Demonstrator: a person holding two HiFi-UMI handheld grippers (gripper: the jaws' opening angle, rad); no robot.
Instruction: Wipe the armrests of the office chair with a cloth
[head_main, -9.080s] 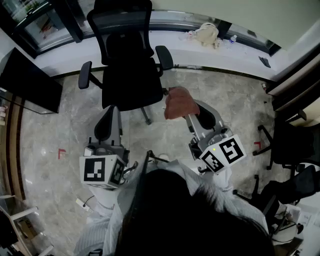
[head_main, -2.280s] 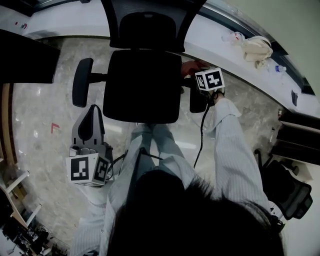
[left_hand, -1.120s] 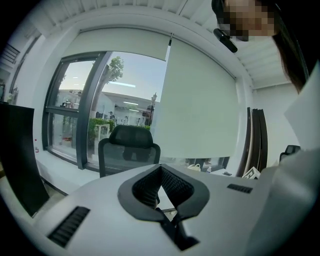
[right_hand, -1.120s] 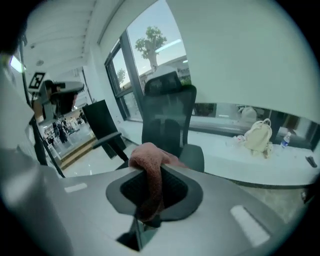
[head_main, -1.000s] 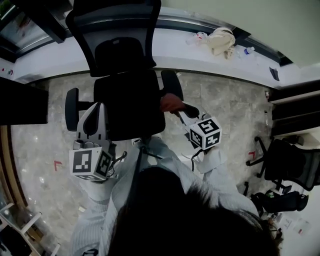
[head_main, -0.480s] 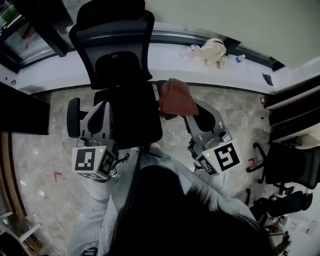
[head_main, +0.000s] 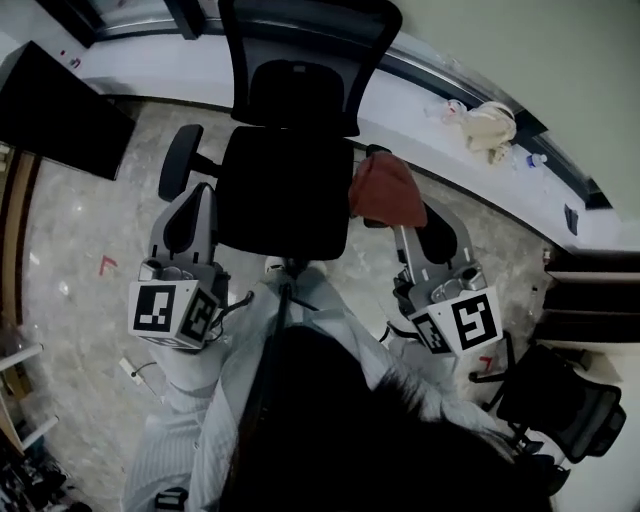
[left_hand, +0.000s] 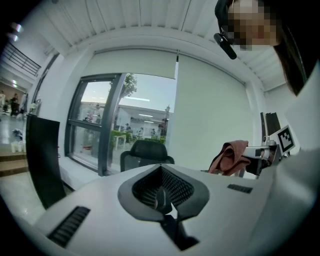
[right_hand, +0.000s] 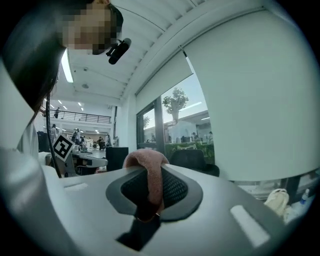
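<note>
The black office chair (head_main: 285, 190) stands in front of me, its left armrest (head_main: 180, 160) in plain sight. A red-brown cloth (head_main: 387, 190) hangs bunched over the chair's right side and hides most of the right armrest. My right gripper (head_main: 405, 228) is shut on that cloth (right_hand: 150, 180), held up in the air beside the seat. My left gripper (head_main: 193, 190) is shut with nothing in it, just left of the seat and near the left armrest. From the left gripper view (left_hand: 161, 197) the cloth (left_hand: 230, 157) shows at the right.
A white window ledge runs behind the chair with a cream bag (head_main: 488, 125) on it. A black panel (head_main: 60, 110) stands at the far left. A second dark chair (head_main: 560, 400) sits at the lower right. The floor is grey marble.
A second ago the cloth was down at the chair's right armrest. My right gripper has since drawn back and up with it. The left gripper has stayed near the left armrest.
</note>
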